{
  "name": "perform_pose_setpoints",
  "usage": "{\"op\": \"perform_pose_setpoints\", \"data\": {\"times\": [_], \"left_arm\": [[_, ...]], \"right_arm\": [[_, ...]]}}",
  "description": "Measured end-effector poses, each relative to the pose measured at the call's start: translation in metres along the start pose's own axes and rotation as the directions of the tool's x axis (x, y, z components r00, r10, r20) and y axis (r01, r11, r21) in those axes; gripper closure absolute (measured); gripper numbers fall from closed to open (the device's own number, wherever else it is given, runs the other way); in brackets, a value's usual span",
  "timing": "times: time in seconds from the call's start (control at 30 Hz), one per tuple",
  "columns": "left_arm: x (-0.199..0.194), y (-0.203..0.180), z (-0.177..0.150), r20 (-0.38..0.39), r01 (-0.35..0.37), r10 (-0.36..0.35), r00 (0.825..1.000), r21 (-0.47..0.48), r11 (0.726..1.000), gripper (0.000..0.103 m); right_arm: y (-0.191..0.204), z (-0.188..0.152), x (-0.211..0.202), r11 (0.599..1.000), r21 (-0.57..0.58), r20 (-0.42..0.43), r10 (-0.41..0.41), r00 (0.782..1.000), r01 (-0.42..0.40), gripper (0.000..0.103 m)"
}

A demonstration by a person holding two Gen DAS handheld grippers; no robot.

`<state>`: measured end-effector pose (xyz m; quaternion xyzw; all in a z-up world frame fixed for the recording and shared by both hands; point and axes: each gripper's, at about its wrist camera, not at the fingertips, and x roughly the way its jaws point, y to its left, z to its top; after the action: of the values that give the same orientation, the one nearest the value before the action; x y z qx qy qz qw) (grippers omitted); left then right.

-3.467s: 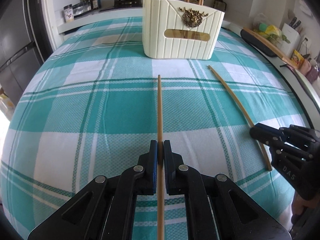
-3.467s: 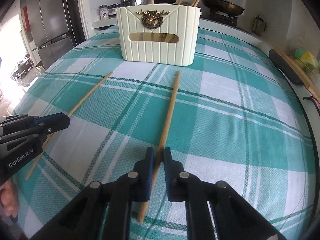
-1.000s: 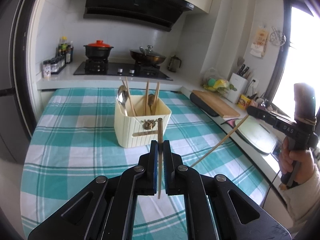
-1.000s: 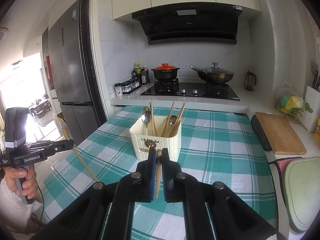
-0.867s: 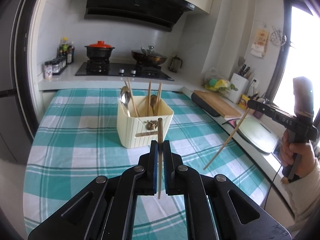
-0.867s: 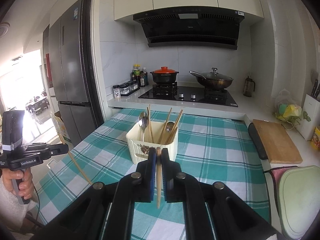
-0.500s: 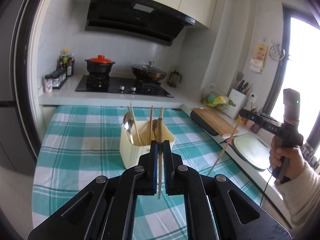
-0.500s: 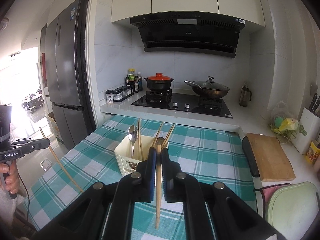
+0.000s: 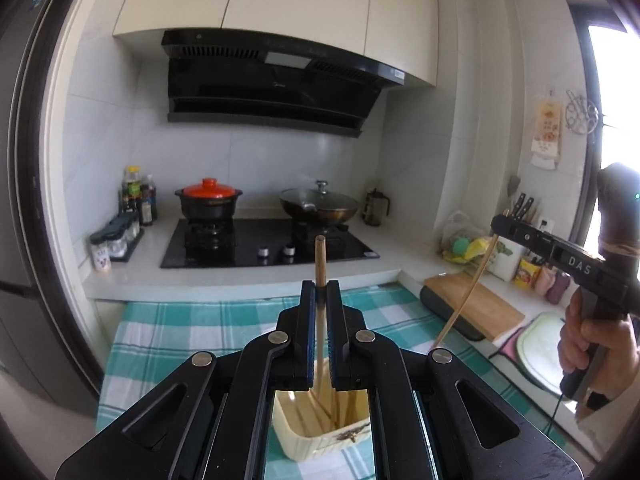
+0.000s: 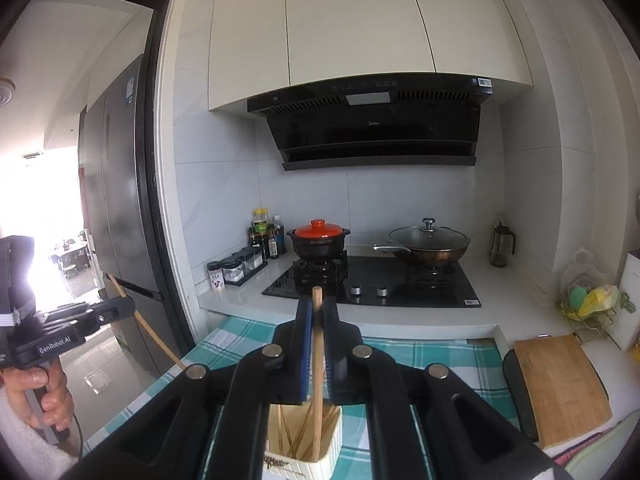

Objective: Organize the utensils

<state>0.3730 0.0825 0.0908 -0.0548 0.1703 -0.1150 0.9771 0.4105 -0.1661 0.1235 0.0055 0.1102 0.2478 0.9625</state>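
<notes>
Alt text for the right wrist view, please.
The right gripper is shut on a wooden chopstick held upright over a cream utensil holder. At left, the left gripper holds another chopstick.

Both wrist cameras looked along their fingers [image 9: 304,340] from high over the bench [image 9: 160,320], facing the hob [image 9: 264,240] and sharing the holder [image 9: 312,444] close below.

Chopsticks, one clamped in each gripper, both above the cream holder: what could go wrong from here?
1. The left gripper and right gripper each pinch a chopstick near its top, so the long lower end could swing and miss the holder.
2. The holder already has chopsticks leaning inside; a new one may jam on them.
3. Two sticks going into one holder could cross.
</notes>
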Motion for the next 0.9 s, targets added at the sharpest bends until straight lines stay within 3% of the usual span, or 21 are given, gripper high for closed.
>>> {"op": "perform_pose_setpoints", "data": {"times": [0.1,0.2,0.33,0.5,0.57,0.6,0.63,0.67,0.73,0.8,0.9], "left_arm": [[0.034,0.005,-0.01,-0.082,0.014,-0.016,0.996,-0.031,0.999,0.1],[0.066,0.009,-0.025,-0.177,0.009,-0.016,0.984,-0.04,0.999,0.1],[0.112,0.016,-0.047,-0.305,-0.001,-0.018,0.952,-0.063,0.998,0.1],[0.143,0.019,-0.072,-0.375,-0.016,-0.011,0.927,-0.069,0.997,0.099],[0.14,0.019,-0.078,-0.378,-0.027,0.0,0.926,-0.066,0.997,0.08],[0.136,0.018,-0.08,-0.374,-0.038,0.012,0.927,-0.062,0.997,0.05],[0.127,0.018,-0.082,-0.358,-0.055,0.031,0.933,-0.056,0.997,0.025],[0.117,0.016,-0.083,-0.333,-0.072,0.053,0.942,-0.045,0.996,0.019],[0.097,0.01,-0.086,-0.289,-0.092,0.086,0.953,-0.005,0.996,0.01],[0.077,-0.001,-0.091,-0.261,-0.15,0.157,0.953,0.048,0.988,0.004],[0.041,-0.017,-0.103,-0.161,-0.228,0.239,0.958,0.084,0.97,0.001]], "right_arm": [[0.0,-0.01,0.035,1.0,0.015,-0.053,0.006,0.999,-0.006,0.097],[-0.007,-0.03,0.076,0.997,0.072,-0.165,0.044,0.985,-0.033,0.097],[-0.015,-0.067,0.137,0.988,0.142,-0.33,0.1,0.939,-0.056,0.097],[-0.025,-0.107,0.191,0.971,0.227,-0.43,0.166,0.887,-0.072,0.095],[-0.022,-0.117,0.198,0.975,0.21,-0.449,0.16,0.879,-0.07,0.094],[-0.021,-0.119,0.2,0.98,0.188,-0.456,0.146,0.878,-0.065,0.093],[-0.019,-0.12,0.198,0.983,0.168,-0.455,0.139,0.88,-0.068,0.084],[-0.018,-0.12,0.193,0.986,0.151,-0.448,0.136,0.884,-0.075,0.076],[-0.013,-0.116,0.178,0.991,0.117,-0.423,0.107,0.9,-0.063,0.031],[-0.008,-0.111,0.156,0.997,0.078,-0.394,0.052,0.918,-0.023,0.024],[0.005,-0.11,0.114,0.999,0.021,-0.343,-0.018,0.939,0.027,0.024]]}}
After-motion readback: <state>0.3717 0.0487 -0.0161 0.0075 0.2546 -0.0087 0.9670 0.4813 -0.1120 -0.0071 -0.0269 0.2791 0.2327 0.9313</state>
